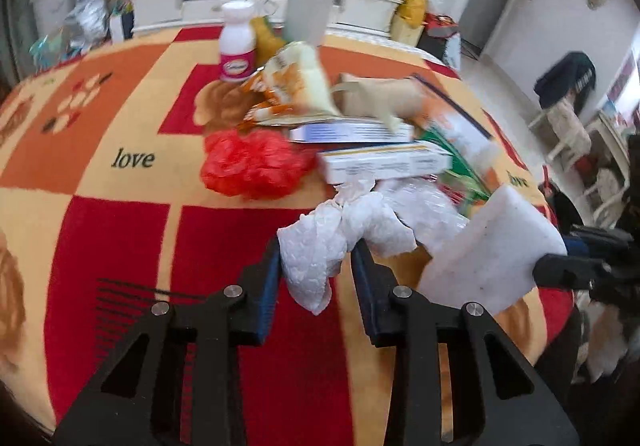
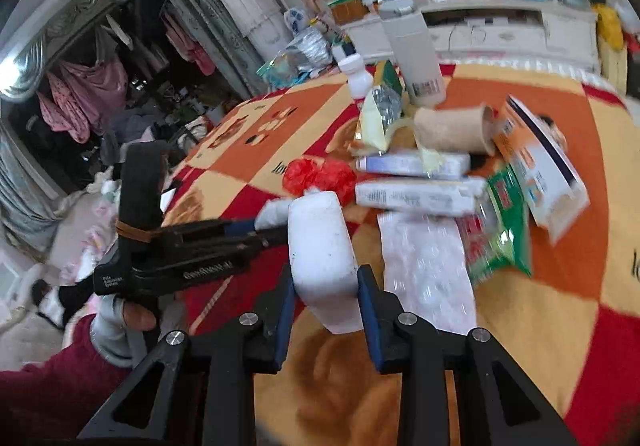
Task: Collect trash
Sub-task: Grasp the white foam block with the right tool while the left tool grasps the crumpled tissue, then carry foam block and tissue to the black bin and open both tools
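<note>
Both hands look to be at the pick-up step of clearing the trash, each with a piece just caught off the patterned blanket (image 1: pixel 120 173), which seems to cover a bed rather than a table; where the rubbish is meant to go I cannot see, so the next move, as I judge it, is to lift both pieces clear of the heap without dragging the neighbours, then carry them to whatever bin or bag is waiting. Starting at the left, the left claw (image 1: pixel 316 258) has its jaws drawn in on a crumpled white paper towel (image 1: pixel 320 246), the pads pressing its sides, with a loose tail hanging down between them near the front edge of the blanket. Just right of it, the right claw (image 2: pixel 325 286) is clamped tight on a white foam block (image 2: pixel 320 246), which stands tilted up off the blanket. Behind them, toward the blanket's middle, the rest of the heap is untouched: a crumpled red plastic bag (image 1: pixel 252 165), two flat medicine boxes (image 1: pixel 384 161), a brown paper cup (image 2: pixel 452 129) on its side, a green wrapper (image 2: pixel 508 217), and a white bottle with a pink label (image 1: pixel 238 45) standing at the back.
</note>
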`<action>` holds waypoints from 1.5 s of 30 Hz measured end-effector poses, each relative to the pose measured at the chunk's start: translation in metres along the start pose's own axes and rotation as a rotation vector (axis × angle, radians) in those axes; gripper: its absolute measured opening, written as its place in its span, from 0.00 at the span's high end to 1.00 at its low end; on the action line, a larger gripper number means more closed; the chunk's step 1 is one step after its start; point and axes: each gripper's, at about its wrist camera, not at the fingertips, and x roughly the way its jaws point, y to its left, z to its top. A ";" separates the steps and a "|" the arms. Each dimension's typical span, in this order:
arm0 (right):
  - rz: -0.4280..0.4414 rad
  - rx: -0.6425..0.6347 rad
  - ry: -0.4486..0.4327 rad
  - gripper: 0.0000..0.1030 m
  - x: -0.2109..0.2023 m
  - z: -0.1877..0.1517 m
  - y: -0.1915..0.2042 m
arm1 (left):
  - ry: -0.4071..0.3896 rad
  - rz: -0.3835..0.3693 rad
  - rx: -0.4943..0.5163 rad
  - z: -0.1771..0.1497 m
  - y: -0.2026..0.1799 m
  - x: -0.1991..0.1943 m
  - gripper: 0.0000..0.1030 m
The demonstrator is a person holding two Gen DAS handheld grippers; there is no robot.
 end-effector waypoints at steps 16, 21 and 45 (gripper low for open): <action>-0.383 0.288 -0.015 0.49 -0.039 -0.003 -0.107 | -0.052 0.001 0.108 0.009 -0.062 -0.006 0.68; -0.368 0.281 -0.033 0.35 -0.031 -0.017 -0.082 | -0.058 0.010 0.112 0.008 -0.066 -0.001 0.68; -0.493 0.291 -0.180 0.55 -0.099 -0.046 -0.120 | -0.069 -0.117 0.210 0.035 -0.172 0.024 0.68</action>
